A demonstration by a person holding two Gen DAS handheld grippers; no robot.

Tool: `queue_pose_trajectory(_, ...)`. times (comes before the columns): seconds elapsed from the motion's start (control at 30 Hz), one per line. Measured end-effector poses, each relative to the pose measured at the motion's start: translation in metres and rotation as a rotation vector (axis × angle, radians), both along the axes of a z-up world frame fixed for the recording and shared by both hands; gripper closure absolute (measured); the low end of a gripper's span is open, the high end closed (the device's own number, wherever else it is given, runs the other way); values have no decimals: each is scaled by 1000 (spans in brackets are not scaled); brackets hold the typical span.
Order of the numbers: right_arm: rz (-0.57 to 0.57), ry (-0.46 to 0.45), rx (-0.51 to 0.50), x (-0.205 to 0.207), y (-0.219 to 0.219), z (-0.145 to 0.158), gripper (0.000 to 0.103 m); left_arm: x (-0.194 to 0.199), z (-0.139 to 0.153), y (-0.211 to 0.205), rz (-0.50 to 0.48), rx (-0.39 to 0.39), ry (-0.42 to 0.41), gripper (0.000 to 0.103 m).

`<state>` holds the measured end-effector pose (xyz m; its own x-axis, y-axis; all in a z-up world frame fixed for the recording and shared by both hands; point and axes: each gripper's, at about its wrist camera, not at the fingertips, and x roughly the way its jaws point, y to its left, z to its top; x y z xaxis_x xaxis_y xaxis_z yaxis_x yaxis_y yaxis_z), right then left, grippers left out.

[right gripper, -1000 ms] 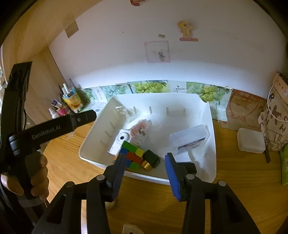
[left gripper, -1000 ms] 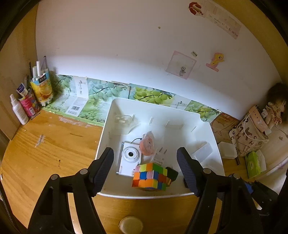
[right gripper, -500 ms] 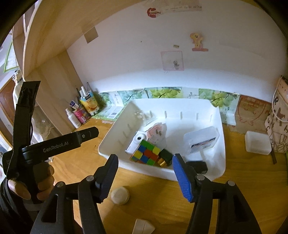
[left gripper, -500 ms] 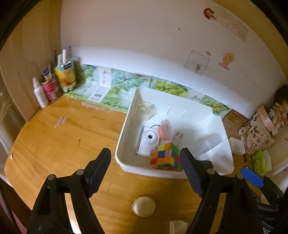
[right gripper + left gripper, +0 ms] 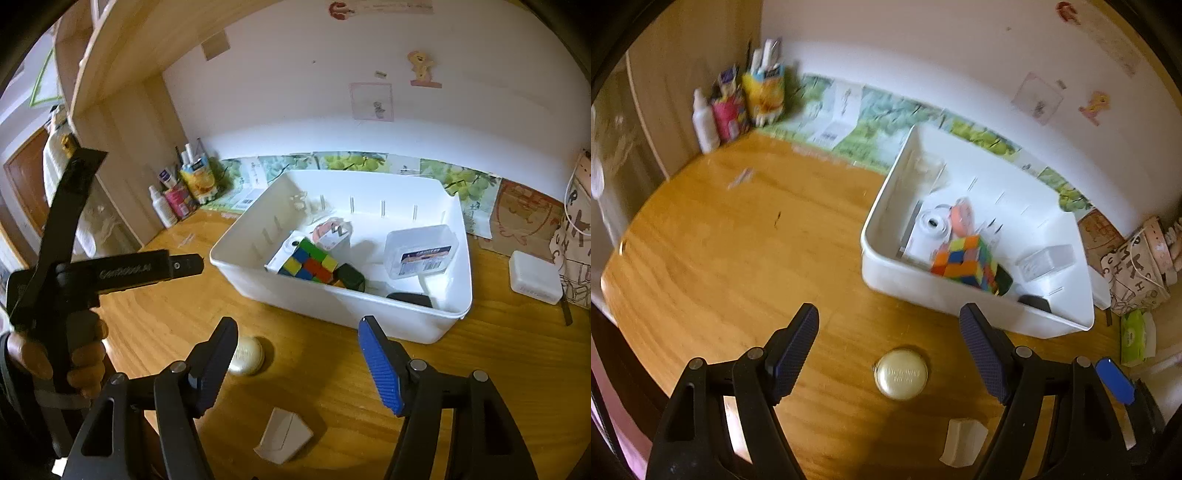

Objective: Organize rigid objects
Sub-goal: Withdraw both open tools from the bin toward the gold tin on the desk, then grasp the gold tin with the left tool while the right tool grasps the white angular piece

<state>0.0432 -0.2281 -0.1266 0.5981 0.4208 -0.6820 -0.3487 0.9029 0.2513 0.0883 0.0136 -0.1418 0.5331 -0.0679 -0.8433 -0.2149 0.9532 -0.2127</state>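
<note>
- My left gripper point(image 5: 889, 349) hangs over the wooden desk point(image 5: 738, 251), jaws apart with nothing between the pads.
- Round gold tin point(image 5: 900, 373) lies on the desk just below the gap of that gripper, not touched. In the right wrist view the same tin point(image 5: 246, 355) sits partly hidden behind my right gripper's left finger.
- My right gripper point(image 5: 297, 363) has just been opening its jaws; they stand apart, empty, bare desk between them.
- Small white wedge-shaped piece point(image 5: 284, 435) lies on the desk near the right gripper; also seen low in the left view point(image 5: 962, 441).
- White bin point(image 5: 369, 314) stands beyond both grippers, near the wall.
- Inside the bin: colour cube point(image 5: 308, 264) near the front wall, white camera-like box point(image 5: 286, 253) touching it, dark cube point(image 5: 350, 277) beside it, clear lidded box point(image 5: 419, 253) on the right, a black item point(image 5: 408, 299) at the front wall.
- Bottles point(image 5: 177, 192) stand in the far left corner.
- A hand point(image 5: 55, 360) holds the left gripper's handle.
</note>
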Motion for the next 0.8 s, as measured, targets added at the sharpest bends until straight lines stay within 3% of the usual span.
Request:
queue_pose_trajectory(0.47,194,-73,-122,-29,16,-26,30,-5,-47,5,93,-118,190,22)
queue_pose_trajectory(0.67,249,-54,-132,-30,15,-40,30,-3,-62,2,118,-155,250,22)
queue_pose_trajectory(0.8,296,6,-120,-28,14,-51,30,-1,-73,-1,127,-191,301,22)
